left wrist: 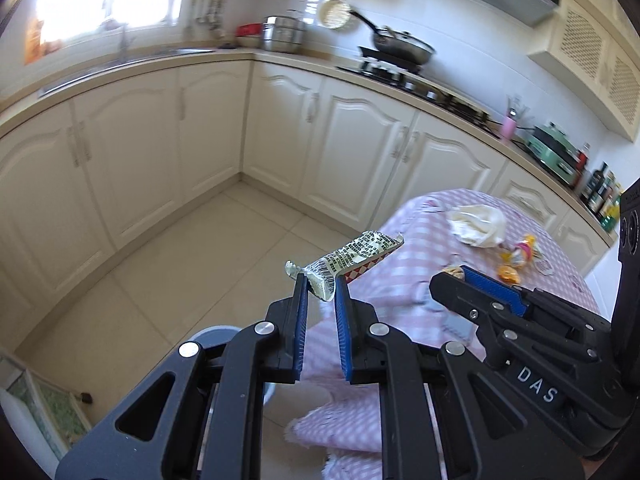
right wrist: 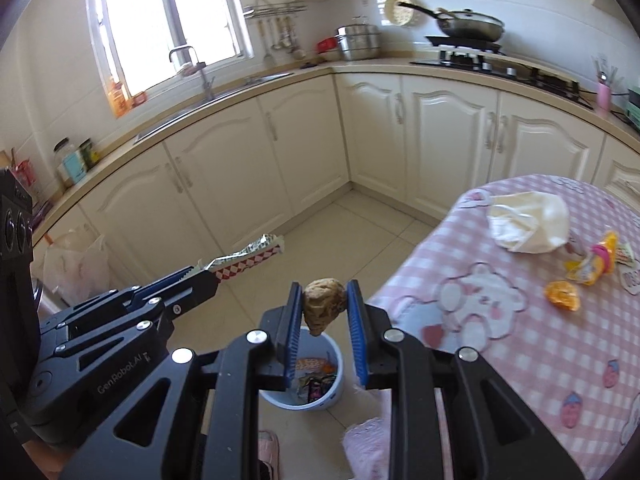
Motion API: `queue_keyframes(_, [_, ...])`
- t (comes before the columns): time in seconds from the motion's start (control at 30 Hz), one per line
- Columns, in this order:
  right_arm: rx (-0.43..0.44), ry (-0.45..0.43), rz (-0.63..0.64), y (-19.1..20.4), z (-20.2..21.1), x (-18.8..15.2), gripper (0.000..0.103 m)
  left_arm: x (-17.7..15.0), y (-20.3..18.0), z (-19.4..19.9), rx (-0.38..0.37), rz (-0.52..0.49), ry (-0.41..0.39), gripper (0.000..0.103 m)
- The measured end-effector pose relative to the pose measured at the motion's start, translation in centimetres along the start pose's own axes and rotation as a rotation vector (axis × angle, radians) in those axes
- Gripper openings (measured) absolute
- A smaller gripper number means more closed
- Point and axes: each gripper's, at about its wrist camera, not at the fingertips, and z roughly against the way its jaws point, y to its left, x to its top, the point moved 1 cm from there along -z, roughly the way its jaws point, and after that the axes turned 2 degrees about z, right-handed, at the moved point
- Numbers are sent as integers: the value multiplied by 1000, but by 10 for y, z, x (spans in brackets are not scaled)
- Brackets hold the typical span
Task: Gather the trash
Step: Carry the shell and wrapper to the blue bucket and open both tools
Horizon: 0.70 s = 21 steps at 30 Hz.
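My left gripper (left wrist: 321, 286) is shut on a long printed snack wrapper (left wrist: 352, 258), held in the air beside the table; the wrapper also shows in the right wrist view (right wrist: 248, 258). My right gripper (right wrist: 324, 294) is shut on a brown crumpled lump (right wrist: 324, 304), held above a light blue trash bin (right wrist: 336, 384) on the floor that holds several wrappers. On the pink checked tablecloth (right wrist: 520, 340) lie a white crumpled tissue (right wrist: 528, 222), a yellow and pink wrapper (right wrist: 596, 264) and an orange peel (right wrist: 562, 295).
Cream kitchen cabinets (right wrist: 304, 148) run along the far walls, with a sink (right wrist: 224, 88) and a stove with a pan (right wrist: 468, 26). A white plastic bag (right wrist: 76, 264) hangs at the left. Tiled floor (left wrist: 192, 264) lies between cabinets and table.
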Motion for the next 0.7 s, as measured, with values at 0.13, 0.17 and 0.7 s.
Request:
queue_keyframes(0.13, [33,23,32,26,-18,0,22,-5,27,2,38,36,3,12])
queue_keyframes(0.17, [39,29,38,30,-21,0,22,-6,32,1,47,43,6,12])
queue_keyframes(0.7, [91,97,52,65,-83,-9,22,-21,86,-41,121,116,101,12])
